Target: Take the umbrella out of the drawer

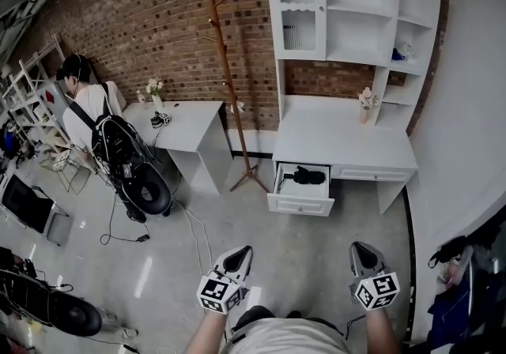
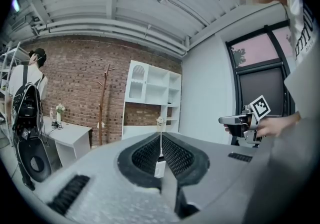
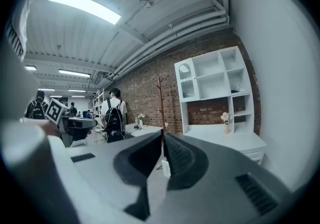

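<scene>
- The drawer (image 1: 300, 204) of the white desk (image 1: 345, 145) stands pulled out. It lies well ahead of both grippers, across bare floor, roughly between the lines they point along.
- Inside the drawer lies the umbrella (image 1: 306, 177), and I can make out nothing else in there. It is far from either gripper and touched by neither.
- The umbrella is black and folded down short. It lies crosswise in the drawer, with a thinner end toward the left gripper's side and a thicker bundle toward the right gripper's side. Finer detail is too small to tell.
- The shelf unit (image 1: 357, 5) on the desk, beyond the drawer, has open compartments. One on the right gripper's side holds a small blue thing (image 1: 398, 54), and the others look bare or are too small to read.
- A vase of pale flowers (image 1: 364, 106) stands on the desk top, ahead of the right gripper.
- The left gripper (image 2: 160, 149) has its jaws closed together with nothing between them.
- The right gripper (image 3: 163, 144) also has its jaws together and empty.
- Both grippers are held side by side, pointing toward the desk.
</scene>
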Action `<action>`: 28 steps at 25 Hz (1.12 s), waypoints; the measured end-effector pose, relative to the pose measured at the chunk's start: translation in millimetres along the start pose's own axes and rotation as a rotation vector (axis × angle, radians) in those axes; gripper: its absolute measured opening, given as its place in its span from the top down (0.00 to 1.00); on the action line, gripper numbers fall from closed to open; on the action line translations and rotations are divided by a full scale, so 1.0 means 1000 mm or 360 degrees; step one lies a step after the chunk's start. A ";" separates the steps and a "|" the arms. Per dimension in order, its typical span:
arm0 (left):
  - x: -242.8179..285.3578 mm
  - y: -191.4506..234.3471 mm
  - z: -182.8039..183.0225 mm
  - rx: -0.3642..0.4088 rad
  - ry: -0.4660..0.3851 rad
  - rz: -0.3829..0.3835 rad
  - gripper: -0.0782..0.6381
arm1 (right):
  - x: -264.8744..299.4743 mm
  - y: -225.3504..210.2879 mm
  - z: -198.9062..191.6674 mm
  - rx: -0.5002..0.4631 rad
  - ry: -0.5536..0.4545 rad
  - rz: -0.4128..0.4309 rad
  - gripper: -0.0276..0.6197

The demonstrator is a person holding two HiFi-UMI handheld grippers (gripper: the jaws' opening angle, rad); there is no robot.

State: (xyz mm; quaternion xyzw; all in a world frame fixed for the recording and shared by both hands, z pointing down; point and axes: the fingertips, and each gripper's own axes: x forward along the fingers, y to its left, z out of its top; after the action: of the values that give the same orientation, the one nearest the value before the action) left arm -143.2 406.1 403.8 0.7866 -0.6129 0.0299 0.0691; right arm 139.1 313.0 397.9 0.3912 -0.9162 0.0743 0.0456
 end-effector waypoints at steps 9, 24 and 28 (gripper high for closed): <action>0.010 -0.006 -0.001 -0.0002 0.0013 -0.0009 0.85 | 0.005 -0.009 -0.004 0.0006 0.0018 0.0009 0.91; 0.073 0.061 0.001 -0.0035 0.0007 -0.0119 0.85 | 0.078 -0.004 -0.001 -0.0023 0.0051 -0.0062 0.91; 0.093 0.087 0.003 -0.0026 0.0020 -0.0154 0.85 | 0.106 -0.005 0.002 -0.0004 0.0059 -0.0105 0.91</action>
State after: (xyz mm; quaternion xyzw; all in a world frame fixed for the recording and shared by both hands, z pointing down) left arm -205.1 295.8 419.2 0.8144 -0.5740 0.0263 0.0806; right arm 69.2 234.2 411.5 0.4197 -0.9019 0.0788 0.0654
